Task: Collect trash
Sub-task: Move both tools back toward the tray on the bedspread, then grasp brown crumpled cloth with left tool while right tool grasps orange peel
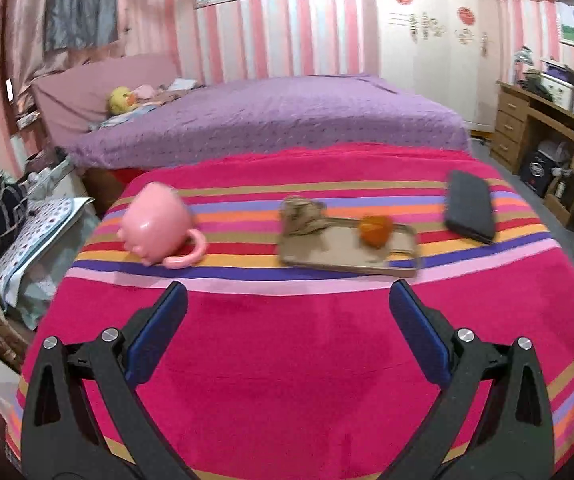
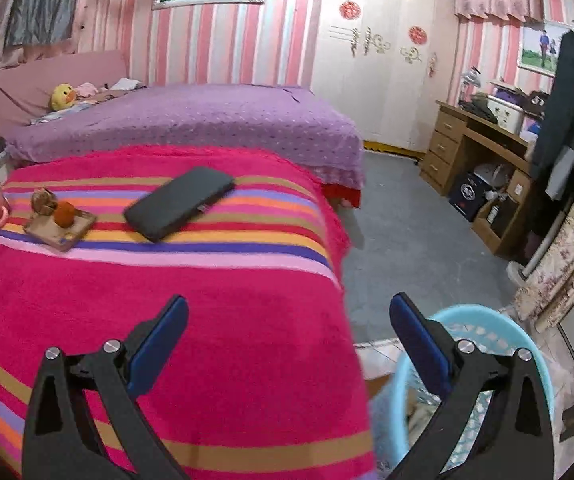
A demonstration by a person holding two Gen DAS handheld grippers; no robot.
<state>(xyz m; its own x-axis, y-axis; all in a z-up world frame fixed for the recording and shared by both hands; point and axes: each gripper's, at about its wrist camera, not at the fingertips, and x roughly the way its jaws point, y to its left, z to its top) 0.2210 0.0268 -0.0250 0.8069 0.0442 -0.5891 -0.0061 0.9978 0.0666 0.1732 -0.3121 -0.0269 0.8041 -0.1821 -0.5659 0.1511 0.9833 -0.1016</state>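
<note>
A brown tray [image 1: 335, 254] lies on the striped red blanket [image 1: 271, 344]. On it are a crumpled brown paper wad [image 1: 301, 214] and an orange peel-like piece [image 1: 375, 230]. The tray also shows in the right wrist view [image 2: 69, 234], with the wad [image 2: 43, 201] and orange piece [image 2: 65, 213]. My left gripper [image 1: 287, 300] is open and empty, a short way in front of the tray. My right gripper [image 2: 289, 314] is open and empty, at the blanket's right edge beside a light blue basket [image 2: 527, 344] on the floor.
A pink pig-shaped cup [image 1: 159, 224] lies left of the tray. A dark flat case [image 1: 469, 206] lies to its right, also in the right wrist view [image 2: 179, 208]. Behind is a purple bed [image 1: 271, 116]. A wooden desk [image 2: 483, 160] stands across the grey floor.
</note>
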